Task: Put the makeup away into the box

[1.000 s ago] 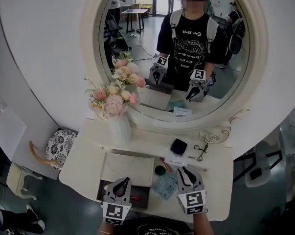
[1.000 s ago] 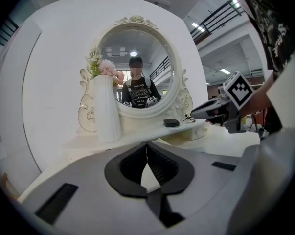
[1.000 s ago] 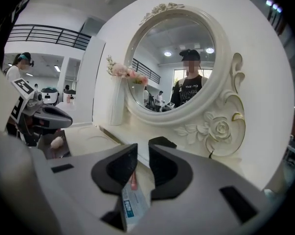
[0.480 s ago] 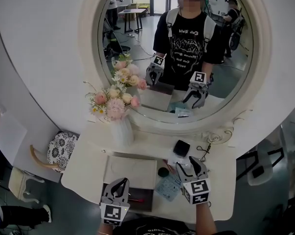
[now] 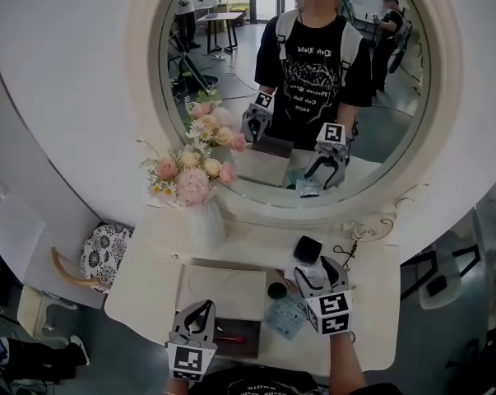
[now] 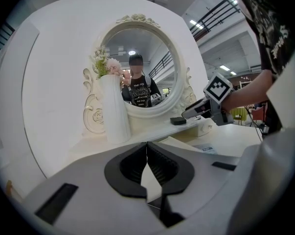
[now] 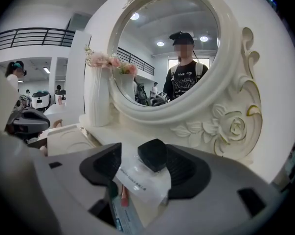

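Curving white vanity (image 5: 149, 280), box (image 5: 219, 290), round mirror (image 5: 297, 89)

Two tools (image 5: 203, 308) (image 5: 315, 268), one vase (image 5: 205, 225), one mirror (image 5: 301, 81), one box (image 5: 219, 290), one compact (image 5: 307, 248).

A black square compact (image 5: 307, 248) lies flat, up and right of the open, dark-lined box (image 5: 239, 348).

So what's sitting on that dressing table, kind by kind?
Vase of flowers: 1
Box: 1
Compact: 1
Black pot: 1
Packets: 2 (teal packet, clear packet)
Pencil: 1
Metal tool: 1
Total: 8
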Demonstrator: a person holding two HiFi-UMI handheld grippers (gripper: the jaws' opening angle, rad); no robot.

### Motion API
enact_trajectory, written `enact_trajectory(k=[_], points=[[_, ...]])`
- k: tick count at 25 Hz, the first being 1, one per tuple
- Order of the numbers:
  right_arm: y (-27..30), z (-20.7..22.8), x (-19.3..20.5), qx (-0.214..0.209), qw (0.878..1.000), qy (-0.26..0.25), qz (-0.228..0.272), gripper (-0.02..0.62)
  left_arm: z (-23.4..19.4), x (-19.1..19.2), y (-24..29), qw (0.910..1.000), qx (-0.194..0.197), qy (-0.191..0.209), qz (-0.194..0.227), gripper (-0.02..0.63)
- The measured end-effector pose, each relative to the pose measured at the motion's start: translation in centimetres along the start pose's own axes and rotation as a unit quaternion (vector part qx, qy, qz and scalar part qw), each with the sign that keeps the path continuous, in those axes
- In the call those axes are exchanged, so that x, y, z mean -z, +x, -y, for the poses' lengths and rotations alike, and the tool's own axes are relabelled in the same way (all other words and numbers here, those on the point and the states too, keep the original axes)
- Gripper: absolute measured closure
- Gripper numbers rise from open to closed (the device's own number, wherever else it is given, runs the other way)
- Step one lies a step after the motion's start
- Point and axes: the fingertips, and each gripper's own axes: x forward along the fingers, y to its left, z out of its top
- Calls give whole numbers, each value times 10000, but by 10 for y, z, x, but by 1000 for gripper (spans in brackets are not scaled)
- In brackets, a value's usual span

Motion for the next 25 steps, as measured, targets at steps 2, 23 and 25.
enact_trajectory(k=[2, 23, 25], points=[[4, 2, -1, -3, 10000, -25, -74, 313, -3, -1, 0, 10000, -24, -6, 3, 591], [40, 21, -2, 59, 9983, 53, -575, 238, -13, 2, 9, 9999, -35, -62, -122, 591], [41, 23, 0, 60, 9980, 123, -614, 238, -13, 3, 9, 9999, -36, -61, -141, 591]])
